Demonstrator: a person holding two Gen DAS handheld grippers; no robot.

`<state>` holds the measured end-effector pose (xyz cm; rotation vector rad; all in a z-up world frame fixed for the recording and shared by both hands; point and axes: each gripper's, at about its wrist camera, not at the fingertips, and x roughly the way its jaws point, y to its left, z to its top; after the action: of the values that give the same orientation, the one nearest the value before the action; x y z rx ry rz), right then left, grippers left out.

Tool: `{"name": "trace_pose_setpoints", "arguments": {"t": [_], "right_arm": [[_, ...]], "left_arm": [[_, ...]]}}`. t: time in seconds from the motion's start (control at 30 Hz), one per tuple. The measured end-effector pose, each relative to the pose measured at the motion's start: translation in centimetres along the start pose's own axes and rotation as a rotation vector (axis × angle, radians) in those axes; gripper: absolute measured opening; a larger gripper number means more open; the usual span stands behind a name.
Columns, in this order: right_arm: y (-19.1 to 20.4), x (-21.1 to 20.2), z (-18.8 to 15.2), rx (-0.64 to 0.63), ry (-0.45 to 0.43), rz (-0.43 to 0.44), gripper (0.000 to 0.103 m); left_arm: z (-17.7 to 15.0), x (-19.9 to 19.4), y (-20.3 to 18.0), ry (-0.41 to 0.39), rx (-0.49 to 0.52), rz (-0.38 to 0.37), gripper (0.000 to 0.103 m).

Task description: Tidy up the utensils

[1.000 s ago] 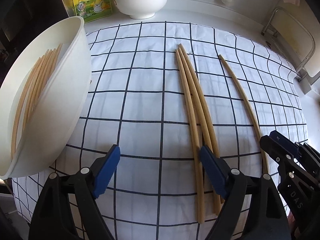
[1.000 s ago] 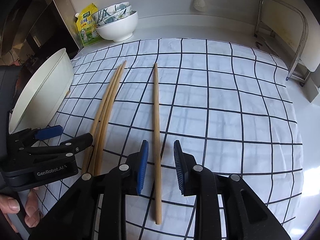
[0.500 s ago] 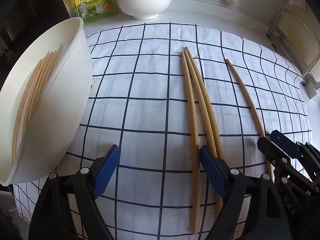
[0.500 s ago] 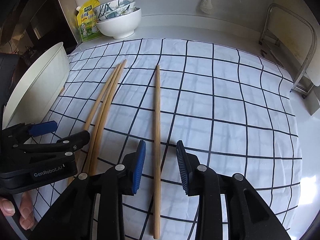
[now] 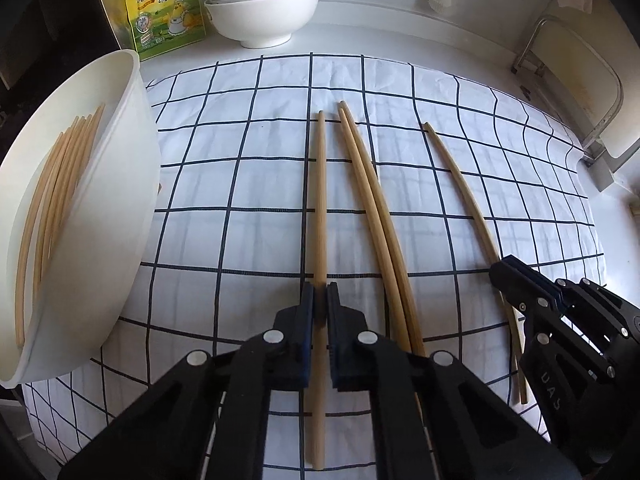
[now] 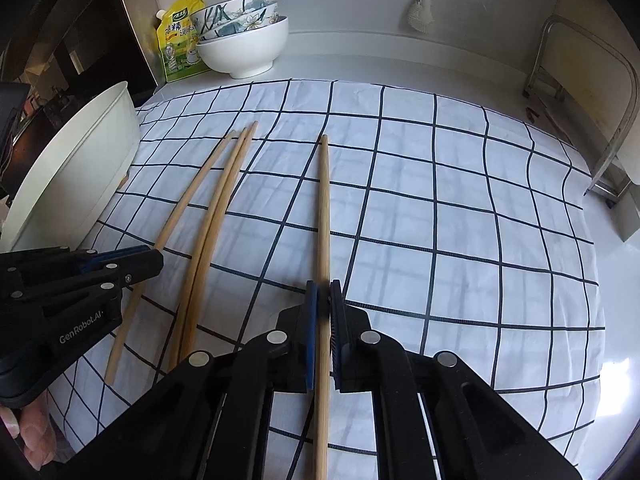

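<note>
Wooden chopstick [image 5: 320, 200] clamped in left gripper [image 5: 320, 300] jaws.

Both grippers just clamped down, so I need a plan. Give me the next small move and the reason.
Probably lift both chopsticks clear of the checked cloth. The left gripper is shut on one chopstick, the right gripper on another, and both still seem to lie on the cloth. The white tub at left already holds chopsticks, so that looks like their destination.
</note>
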<state>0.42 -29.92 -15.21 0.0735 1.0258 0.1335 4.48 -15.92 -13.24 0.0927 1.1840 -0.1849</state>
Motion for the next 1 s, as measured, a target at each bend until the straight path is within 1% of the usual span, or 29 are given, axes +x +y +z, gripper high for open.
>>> {"name": "trace_pose_setpoints", "arguments": {"t": [0.1,0.3,0.43,0.53,0.6,0.77,0.83,1.0], "right_arm": [[-0.3,-0.5,0.0,0.028,-0.003,0.015,0.006],[-0.6,-3.1,0.6,0.072,-0.036,0.031,0.006],[0.2,-5.3,1.9,0.074,-0.067,0.043,0.006],[1.7,-6.8,3.4,0.058,-0.100,0.059,0.006],[3.2,-7.7,4.7,0.046,-0.125,0.080,0.006],[8.2,-8.4,8.4,-0.004,-0.167,0.151,0.006],[10.9,-8.1,9.9,-0.031,-0.176,0.180,0.006],[17.4,-6.7,12.8,-0.096,-0.162,0.252,0.006]], "left_arm": [[-0.1,-0.4,0.2,0.009,-0.005,-0.030,0.007],[0.4,-3.4,0.5,-0.034,0.005,-0.076,0.007],[1.4,-6.8,1.8,-0.089,-0.004,-0.106,0.007],[2.3,-9.2,3.9,-0.142,-0.022,-0.102,0.007],[2.7,-10.7,5.8,-0.174,-0.038,-0.092,0.007],[3.2,-12.6,11.5,-0.215,-0.091,-0.048,0.007],[3.1,-13.2,14.0,-0.223,-0.110,-0.023,0.007],[3.0,-13.5,20.2,-0.206,-0.157,0.013,0.007]]}}
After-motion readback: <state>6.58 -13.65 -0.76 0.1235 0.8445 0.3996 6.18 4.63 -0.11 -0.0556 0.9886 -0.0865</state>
